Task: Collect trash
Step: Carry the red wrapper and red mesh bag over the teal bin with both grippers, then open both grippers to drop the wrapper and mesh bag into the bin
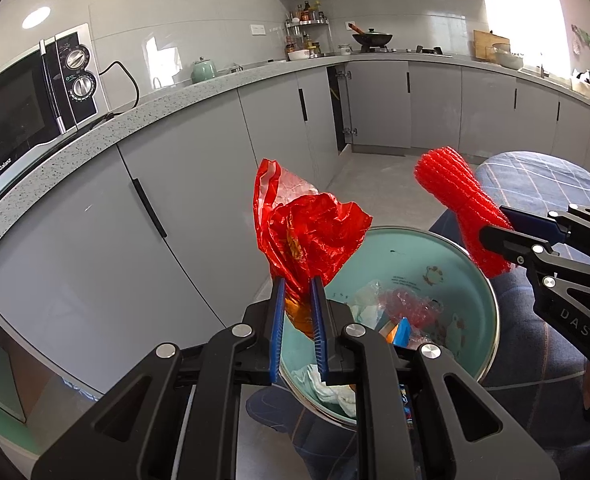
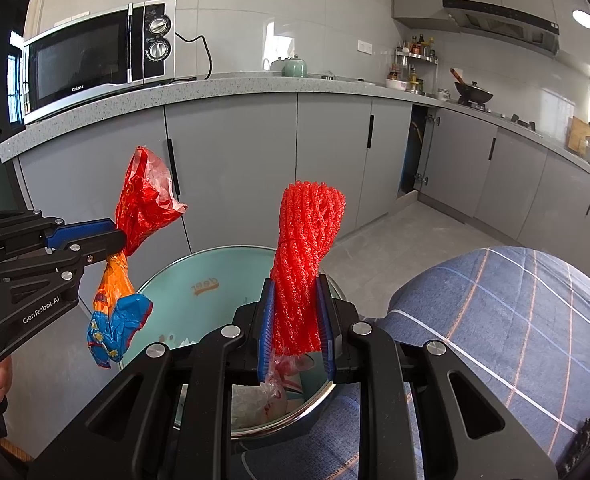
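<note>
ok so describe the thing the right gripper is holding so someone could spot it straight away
Start at the round mint-green bin on the kitchen floor, with trash inside. Two grippers hang over it; the right gripper is the one nearer the plaid blue cloth. Clamped upright in it is the red foam net sleeve, a ribbed mesh tube, unlike the smooth crinkled red plastic bag in the left gripper.

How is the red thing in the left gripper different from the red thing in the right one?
The plastic wrapper is thin, crinkly and shiny; the foam net is bumpy mesh. The wrapper has orange and blue parts; the net is all red. Both are pinched, the wrapper in the left gripper, the net in the right gripper.
</note>
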